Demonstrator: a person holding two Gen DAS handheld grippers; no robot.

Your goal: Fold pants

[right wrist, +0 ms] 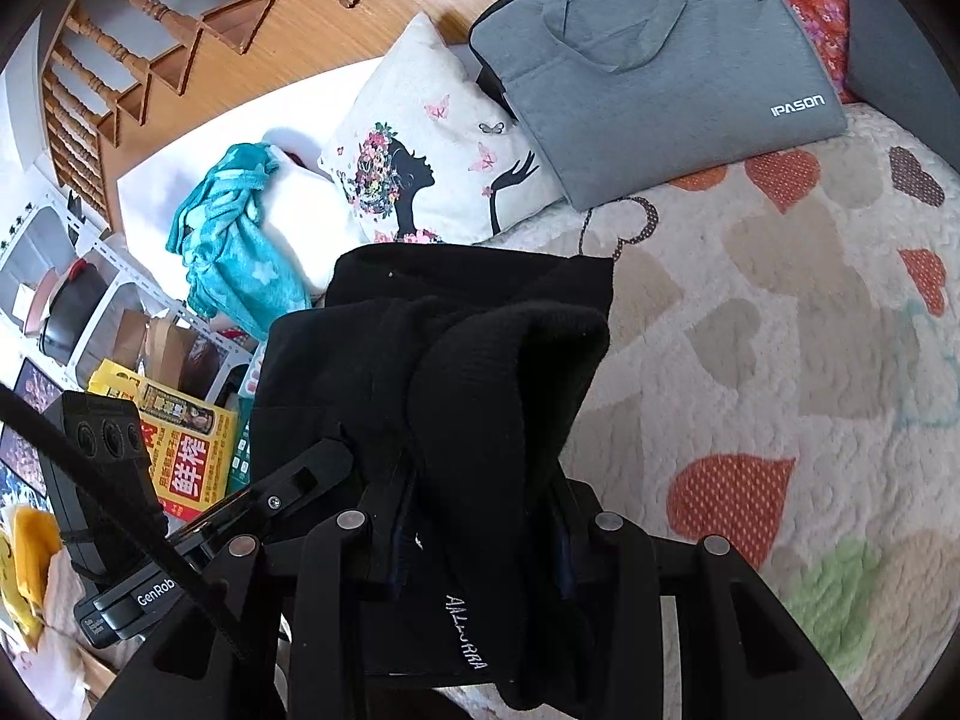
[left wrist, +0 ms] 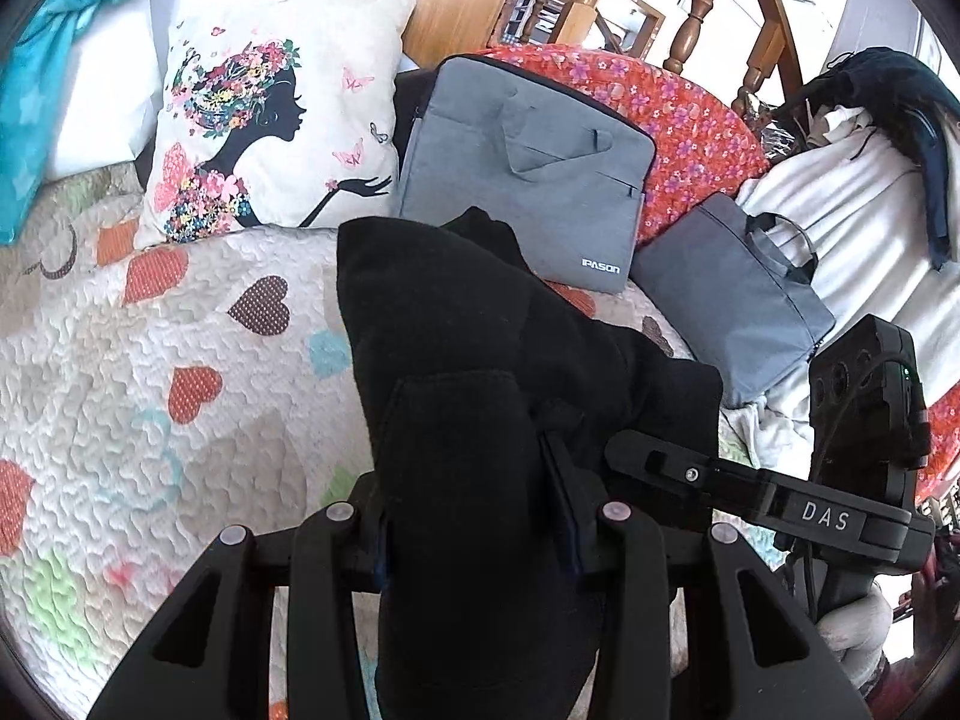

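Two grey bags (left wrist: pixel 528 174) and a cushion (left wrist: pixel 264 120) lie beyond, perhaps clear of, the black pants (left wrist: pixel 468 360).

The left gripper (left wrist: pixel 474 516) pinches a bunch of the black pants (left wrist: pixel 480 372), cloth bulging between its fingers and draping forward over the heart-patterned quilt (left wrist: pixel 150 372). Just to the right, the right gripper (left wrist: pixel 636 456) reaches in and touches the same dark fabric. Behind, a white cushion (left wrist: pixel 270 120) printed with a flower-haired silhouette leans beside a grey laptop bag (left wrist: pixel 528 168) marked IPASON. A second, darker grey bag (left wrist: pixel 732 306) lies near it, on the right.
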